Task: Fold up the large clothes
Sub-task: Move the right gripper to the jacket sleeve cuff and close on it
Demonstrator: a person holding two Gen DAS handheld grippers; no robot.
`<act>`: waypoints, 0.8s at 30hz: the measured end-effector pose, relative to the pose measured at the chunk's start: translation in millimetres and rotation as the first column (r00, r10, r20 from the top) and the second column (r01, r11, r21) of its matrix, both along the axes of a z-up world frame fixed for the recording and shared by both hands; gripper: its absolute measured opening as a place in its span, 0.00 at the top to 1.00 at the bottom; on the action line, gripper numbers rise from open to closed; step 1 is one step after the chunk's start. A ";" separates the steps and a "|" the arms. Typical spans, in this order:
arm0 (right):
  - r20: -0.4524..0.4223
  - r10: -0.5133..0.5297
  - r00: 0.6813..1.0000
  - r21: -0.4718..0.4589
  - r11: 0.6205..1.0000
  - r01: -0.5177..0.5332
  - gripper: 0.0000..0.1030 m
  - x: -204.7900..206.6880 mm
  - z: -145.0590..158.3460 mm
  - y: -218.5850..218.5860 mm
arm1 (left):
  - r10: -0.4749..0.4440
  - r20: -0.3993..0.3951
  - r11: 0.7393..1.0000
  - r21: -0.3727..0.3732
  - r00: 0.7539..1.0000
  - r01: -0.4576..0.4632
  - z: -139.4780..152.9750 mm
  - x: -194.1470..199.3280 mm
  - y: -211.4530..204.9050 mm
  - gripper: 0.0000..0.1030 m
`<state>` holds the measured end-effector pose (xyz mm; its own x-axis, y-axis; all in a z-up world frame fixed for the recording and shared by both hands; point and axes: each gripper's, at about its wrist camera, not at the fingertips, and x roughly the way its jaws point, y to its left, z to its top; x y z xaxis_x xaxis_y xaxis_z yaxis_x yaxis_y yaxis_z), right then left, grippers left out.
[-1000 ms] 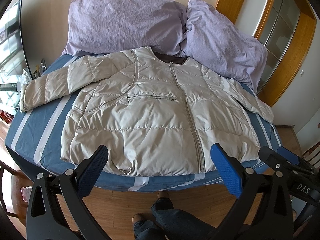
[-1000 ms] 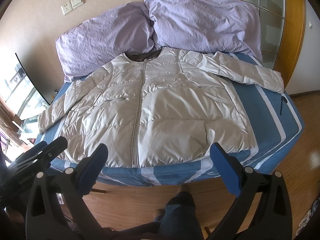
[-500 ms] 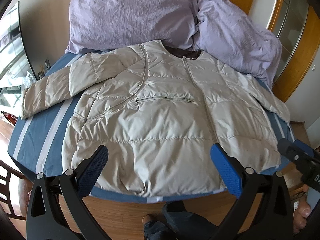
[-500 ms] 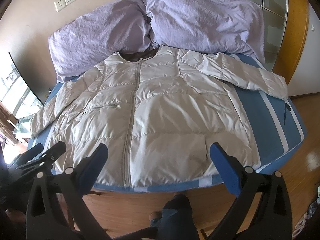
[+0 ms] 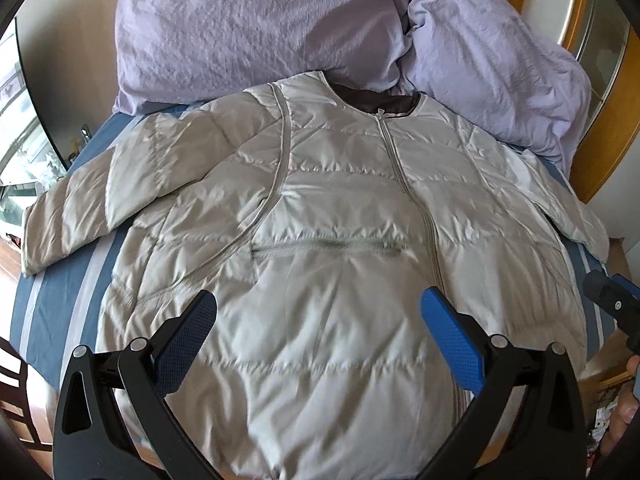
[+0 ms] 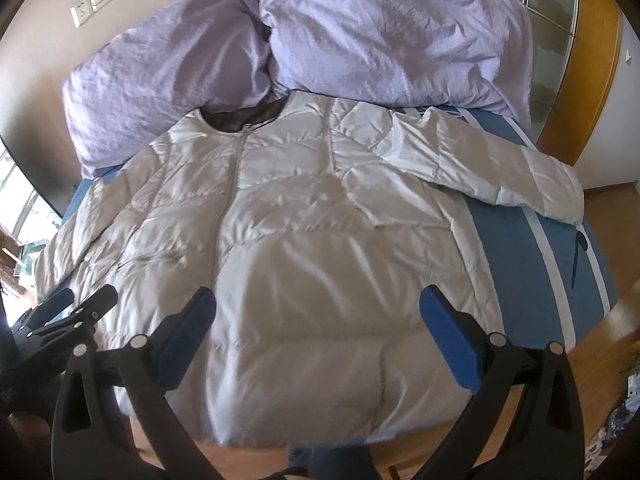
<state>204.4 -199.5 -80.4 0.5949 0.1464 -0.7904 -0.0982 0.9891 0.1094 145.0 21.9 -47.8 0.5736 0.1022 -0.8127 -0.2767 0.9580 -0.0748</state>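
Observation:
A pale grey quilted puffer jacket (image 5: 320,240) lies flat and zipped on the bed, front up, collar towards the pillows, both sleeves spread out to the sides. It also shows in the right wrist view (image 6: 304,248). My left gripper (image 5: 318,336) is open and empty, hovering over the jacket's lower left part. My right gripper (image 6: 318,336) is open and empty over the jacket's lower right part. Each gripper shows at the edge of the other's view: the right gripper (image 5: 612,300) and the left gripper (image 6: 68,316).
The bed has a blue sheet with white stripes (image 6: 532,256). Two lilac pillows (image 5: 260,32) (image 6: 384,28) lie against the wall at the head. A wooden door frame (image 6: 576,92) stands at the right. Wooden floor (image 6: 616,216) surrounds the bed; a window is at the left.
Both grippers have moved forward and lower over the jacket; it now fills the views and the bed's front edge has dropped under the fingers. Both stay open.

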 end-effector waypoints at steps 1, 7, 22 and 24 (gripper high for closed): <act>-0.005 -0.005 1.000 -0.001 1.000 0.005 0.02 8.5 -1.6 -3.7 | 0.004 -0.005 1.000 0.000 1.000 -0.004 -1.8 8.2 -0.2 0.01; -0.016 -0.081 0.997 -0.022 0.996 0.081 0.02 61.1 -13.5 -43.9 | 0.028 -0.032 1.000 0.010 0.999 -0.027 -10.6 44.5 -1.1 0.01; -0.136 -0.517 0.845 -0.123 0.855 0.503 0.08 166.7 -67.5 -273.4 | 0.059 -0.093 0.997 0.060 0.994 -0.053 -33.1 87.2 -11.9 0.01; -0.156 -0.564 0.811 -0.124 0.826 0.550 0.08 168.3 -75.5 -300.3 | 0.060 -0.099 0.996 0.064 0.993 -0.054 -34.7 88.1 -13.1 0.01</act>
